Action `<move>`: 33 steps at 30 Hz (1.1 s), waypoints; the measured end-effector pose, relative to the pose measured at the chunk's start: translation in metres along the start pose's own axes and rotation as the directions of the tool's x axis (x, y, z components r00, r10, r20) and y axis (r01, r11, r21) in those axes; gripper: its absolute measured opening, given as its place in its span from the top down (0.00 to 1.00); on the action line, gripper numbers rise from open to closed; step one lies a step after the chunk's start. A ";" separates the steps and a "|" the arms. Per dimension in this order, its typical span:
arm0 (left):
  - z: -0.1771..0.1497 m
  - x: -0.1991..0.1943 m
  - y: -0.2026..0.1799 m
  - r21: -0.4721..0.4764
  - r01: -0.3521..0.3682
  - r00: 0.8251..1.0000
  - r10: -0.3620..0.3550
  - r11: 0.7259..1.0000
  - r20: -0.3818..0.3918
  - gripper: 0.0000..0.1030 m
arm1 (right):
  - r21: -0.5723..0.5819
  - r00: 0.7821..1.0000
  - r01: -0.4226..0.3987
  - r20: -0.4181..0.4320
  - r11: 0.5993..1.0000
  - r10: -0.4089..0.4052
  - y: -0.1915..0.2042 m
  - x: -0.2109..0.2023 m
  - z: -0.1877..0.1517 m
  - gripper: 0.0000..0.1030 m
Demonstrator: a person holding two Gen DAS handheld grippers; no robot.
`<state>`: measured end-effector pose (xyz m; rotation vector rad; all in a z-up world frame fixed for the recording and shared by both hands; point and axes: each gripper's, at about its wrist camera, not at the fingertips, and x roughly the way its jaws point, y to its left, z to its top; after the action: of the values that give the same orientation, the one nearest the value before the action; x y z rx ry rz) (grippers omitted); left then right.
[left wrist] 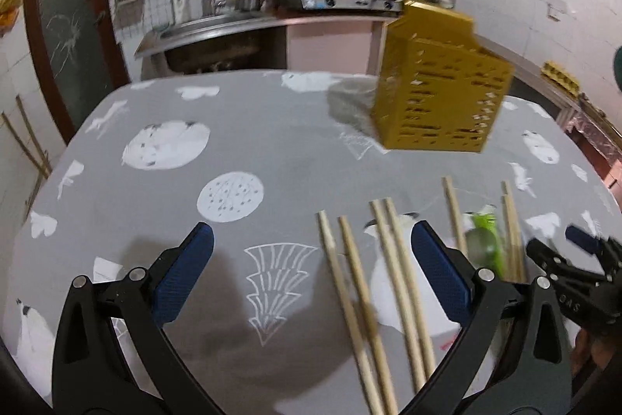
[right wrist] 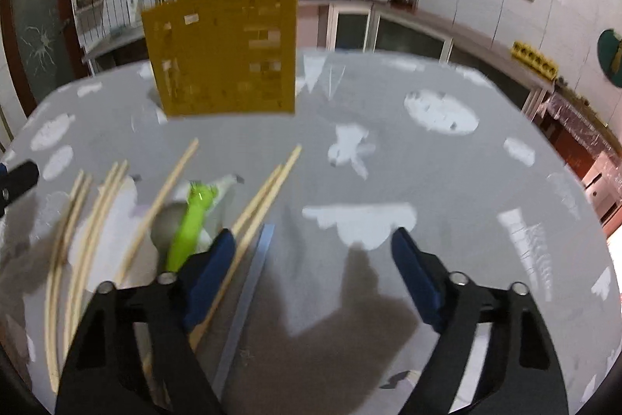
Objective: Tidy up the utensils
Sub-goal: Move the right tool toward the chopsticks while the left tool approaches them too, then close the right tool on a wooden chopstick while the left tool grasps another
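The left gripper hangs over the grey patterned tablecloth with its jaws spread wide and nothing between them. Just to its right lie the wooden chopsticks, scattered in loose pairs, some running under the gripper's right finger. Further right a green-handled spoon lies among them (its bowl partly hidden under a stick). The right gripper is also wide open and empty, its left finger hovering over one chopstick pair beside a grey strip. Beyond the chopsticks, well apart from both grippers, the yellow perforated utensil holder stands upright.

The risks, as I judge them: thin round sticks can roll or pivot out of a pinch; closing on a crossed pair may lift one and flick its neighbour; and a long stick pushed hard against the light holder's rim could tip it over.
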<state>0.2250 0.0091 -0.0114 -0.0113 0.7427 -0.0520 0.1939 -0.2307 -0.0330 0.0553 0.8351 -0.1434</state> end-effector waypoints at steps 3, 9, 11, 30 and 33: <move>-0.005 0.013 0.004 -0.006 -0.036 0.999 0.036 0.999 -0.029 0.05 | 0.028 1.000 -0.012 -0.023 1.000 0.013 -0.005 0.005 0.000 0.33; -0.009 0.025 0.004 0.013 -0.068 0.996 0.069 0.998 -0.053 0.05 | 0.022 0.998 -0.007 -0.060 1.000 0.009 0.004 0.014 0.002 0.45; -0.010 0.028 0.004 0.018 -0.076 0.995 0.077 0.997 -0.064 0.05 | 0.026 0.998 0.003 -0.061 1.000 -0.001 0.008 0.015 0.005 0.51; -0.005 0.049 0.012 -0.005 -0.111 0.982 0.109 0.994 -0.155 0.08 | 0.065 0.996 -0.063 -0.058 0.996 0.067 0.009 0.022 0.013 0.89; -0.005 0.050 0.014 -0.003 -0.119 0.980 0.117 0.993 -0.158 0.11 | 0.070 0.996 -0.069 -0.053 0.995 0.073 0.008 0.022 0.012 0.89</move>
<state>0.2592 0.0201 -0.0491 0.0253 0.9009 0.0659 0.2190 -0.2261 -0.0413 0.1535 0.8821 -0.1039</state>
